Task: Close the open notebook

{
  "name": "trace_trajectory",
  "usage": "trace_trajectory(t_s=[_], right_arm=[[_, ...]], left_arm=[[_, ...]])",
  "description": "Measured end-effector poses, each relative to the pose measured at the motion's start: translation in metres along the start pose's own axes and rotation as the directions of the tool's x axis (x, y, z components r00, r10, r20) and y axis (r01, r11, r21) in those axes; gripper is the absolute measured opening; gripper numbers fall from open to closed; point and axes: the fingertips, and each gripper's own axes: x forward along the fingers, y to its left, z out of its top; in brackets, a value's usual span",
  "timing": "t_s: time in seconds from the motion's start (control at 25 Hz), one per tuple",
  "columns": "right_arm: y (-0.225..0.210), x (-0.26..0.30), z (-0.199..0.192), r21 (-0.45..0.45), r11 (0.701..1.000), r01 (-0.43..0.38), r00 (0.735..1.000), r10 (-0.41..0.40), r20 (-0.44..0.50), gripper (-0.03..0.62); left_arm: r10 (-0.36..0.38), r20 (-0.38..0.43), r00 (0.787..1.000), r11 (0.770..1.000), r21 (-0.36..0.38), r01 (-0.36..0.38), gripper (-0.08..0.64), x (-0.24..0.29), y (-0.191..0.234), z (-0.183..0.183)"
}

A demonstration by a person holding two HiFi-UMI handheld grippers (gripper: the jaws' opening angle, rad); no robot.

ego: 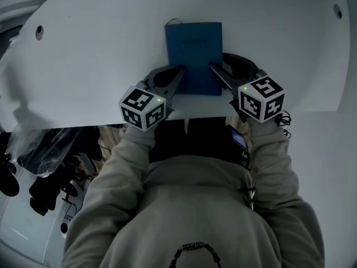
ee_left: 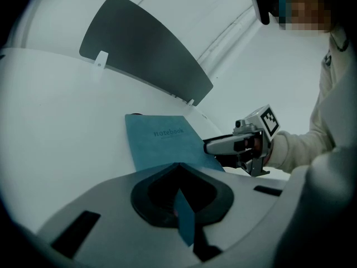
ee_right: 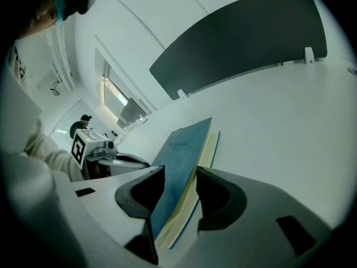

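1. Already the blue notebook looks shut. Its cover is up, and the word on it shows in the left gripper view.
2. It lies flat on the white table, reaching out past the tips of both grippers.
3. The left gripper is at the near left corner. Its fingers are pressed together on a thin blue edge of the book.
4. The right gripper is at the near right corner. Its fingers squeeze the whole book: cover, pale pages and back.
5. So the closing part seems done, or very nearly.
6. What is likely left is to let go with both grippers and pull them back.
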Motion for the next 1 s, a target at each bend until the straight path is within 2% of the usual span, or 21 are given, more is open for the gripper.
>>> trace_trajectory(t_s=[0.32,0.56,0.76,1.0], right_arm=[[0.035,-0.014,0.027,-0.010,0.996,-0.086,0.992,0.086,0.092,0.175],[0.061,-0.017,0.042,-0.023,0.990,-0.140,0.982,0.142,0.128,0.175],[0.089,-0.018,0.055,-0.056,0.970,-0.236,0.957,0.242,0.158,0.173],[0.128,-0.005,0.064,-0.110,0.948,-0.299,0.938,0.313,0.147,0.173]], left_arm=[[-0.026,0.028,0.999,0.999,-0.017,0.027,-0.008,-0.002,-0.006,0.002],[-0.043,0.079,0.996,0.996,-0.073,0.049,-0.006,-0.008,-0.004,0.004],[-0.015,0.064,0.998,0.998,-0.055,0.018,-0.006,-0.026,0.002,-0.004],[0.071,0.100,0.992,0.989,-0.137,-0.057,-0.007,-0.075,0.039,-0.019]])
